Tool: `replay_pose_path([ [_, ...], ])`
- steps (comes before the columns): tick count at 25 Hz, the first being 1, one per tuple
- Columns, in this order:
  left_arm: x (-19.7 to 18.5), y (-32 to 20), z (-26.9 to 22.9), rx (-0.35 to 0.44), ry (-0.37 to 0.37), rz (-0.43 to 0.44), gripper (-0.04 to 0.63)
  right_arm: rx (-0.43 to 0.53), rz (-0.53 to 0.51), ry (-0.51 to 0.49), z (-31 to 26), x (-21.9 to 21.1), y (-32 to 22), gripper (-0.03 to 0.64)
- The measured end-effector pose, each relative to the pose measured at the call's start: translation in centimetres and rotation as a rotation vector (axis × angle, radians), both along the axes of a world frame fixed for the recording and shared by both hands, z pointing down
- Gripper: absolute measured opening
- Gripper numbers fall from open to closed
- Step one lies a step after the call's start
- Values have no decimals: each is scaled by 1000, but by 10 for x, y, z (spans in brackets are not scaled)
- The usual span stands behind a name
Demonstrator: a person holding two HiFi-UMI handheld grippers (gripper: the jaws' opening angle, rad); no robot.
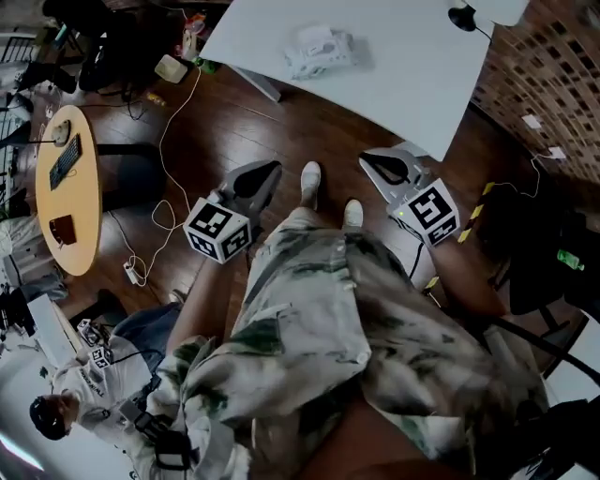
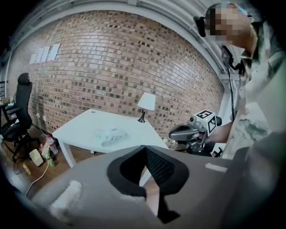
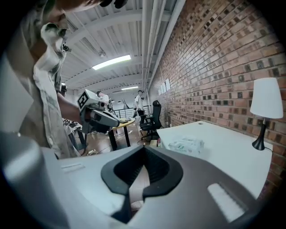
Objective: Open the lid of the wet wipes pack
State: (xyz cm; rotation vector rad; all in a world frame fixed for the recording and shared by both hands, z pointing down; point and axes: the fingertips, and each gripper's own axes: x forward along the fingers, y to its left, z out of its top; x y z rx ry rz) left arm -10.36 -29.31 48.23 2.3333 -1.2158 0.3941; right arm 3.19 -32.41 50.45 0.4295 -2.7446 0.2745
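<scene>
A wet wipes pack point(image 1: 319, 49) point(image 2: 109, 135) point(image 3: 187, 144), pale and crinkly, lies flat on the white table point(image 1: 403, 84) point(image 2: 80, 129) point(image 3: 232, 154). I cannot make out its lid from here. My left gripper point(image 1: 272, 170) point(image 2: 144, 147) hangs over the wooden floor by the person's legs, well short of the table, with its jaws together and nothing in them. Level with it, my right gripper point(image 1: 371, 157) point(image 3: 144, 148) is near the table's corner, also shut and empty. Each gripper shows in the other's view, the right gripper point(image 2: 178, 133) and the left gripper point(image 3: 111, 121).
A table lamp point(image 1: 461, 17) point(image 2: 146, 103) point(image 3: 264, 107) stands at the table's far end by the brick wall. A round wooden table point(image 1: 66, 187) is at the left, with cables point(image 1: 159, 220) on the floor. An office chair point(image 2: 18, 112) and another person point(image 1: 84, 384) are nearby.
</scene>
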Motion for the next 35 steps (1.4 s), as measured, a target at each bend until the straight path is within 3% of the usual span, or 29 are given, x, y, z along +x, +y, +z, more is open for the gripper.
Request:
replay_pose_path([
  [5,16,60,-21,18,-24,56,2,-3,14,-20,-15,7,47,3],
  [14,3,168,-49,127,33,56,2,79,-7,-31,-42,-19,135,3],
  [21,-32,301,-46,167,27,53,2,96,9,-33,-58,-46,273,3],
  [26,-32,390,-44,181,54,111,2,87,50,-16,-63,-50,381,3],
  [35,-3,444,-65,226,72,183,2,106,83,-29,-89,-28,449,3],
])
